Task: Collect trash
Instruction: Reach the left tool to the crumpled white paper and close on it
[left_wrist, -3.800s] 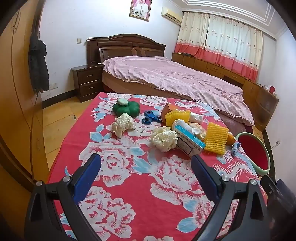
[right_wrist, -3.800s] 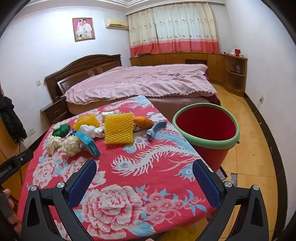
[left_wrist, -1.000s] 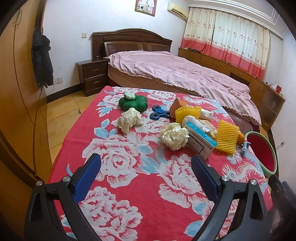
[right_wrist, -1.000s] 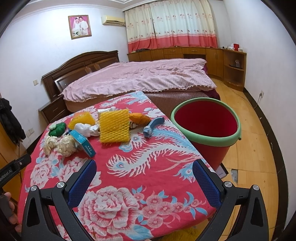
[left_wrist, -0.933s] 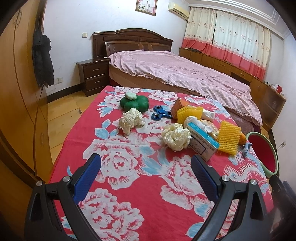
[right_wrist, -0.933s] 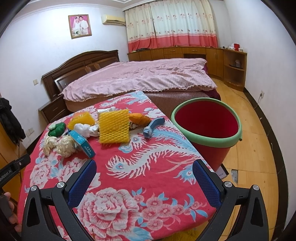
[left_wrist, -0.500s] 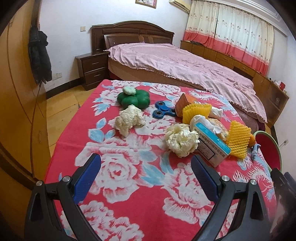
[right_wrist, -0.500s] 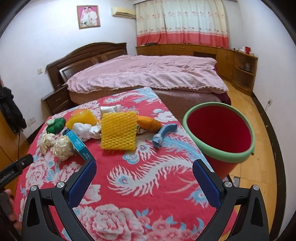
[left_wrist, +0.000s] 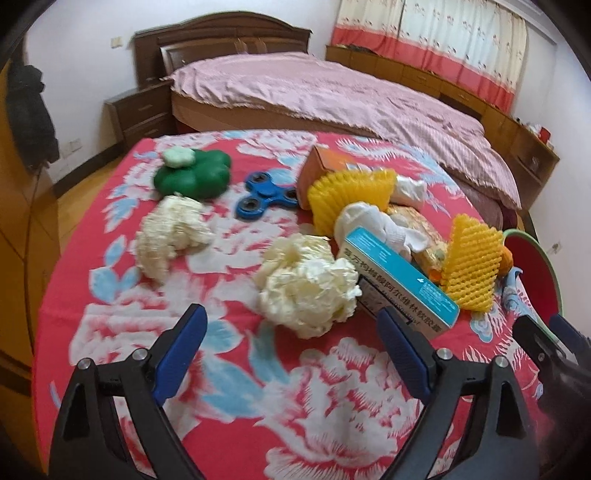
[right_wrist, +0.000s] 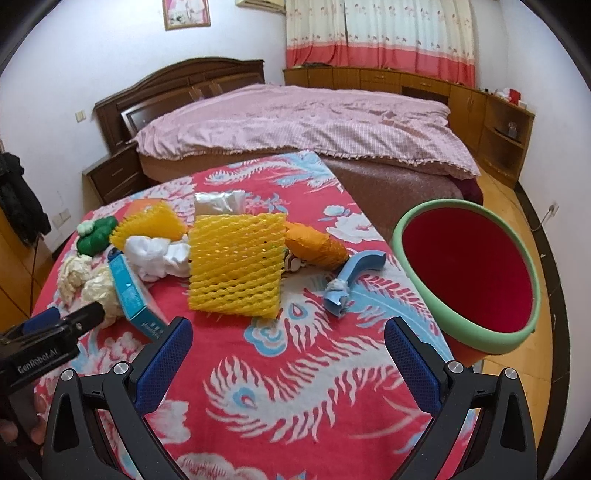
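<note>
Fingers of the left gripper stand wide, lately narrowed a touch, with nothing between them; the crumpled cream paper ball lies just ahead, touching the teal-and-white cardboard box. The right gripper gapes empty too, yellow foam net sleeve ahead, red green-rimmed bucket off its right finger. A careless close could nudge the box or crowd the neighbouring gripper.

Pink-covered bed, red-hemmed curtains, white walls

Two crumpled paper wads, two yellow foam nets, one teal box, one blue spinner, one red bin.
</note>
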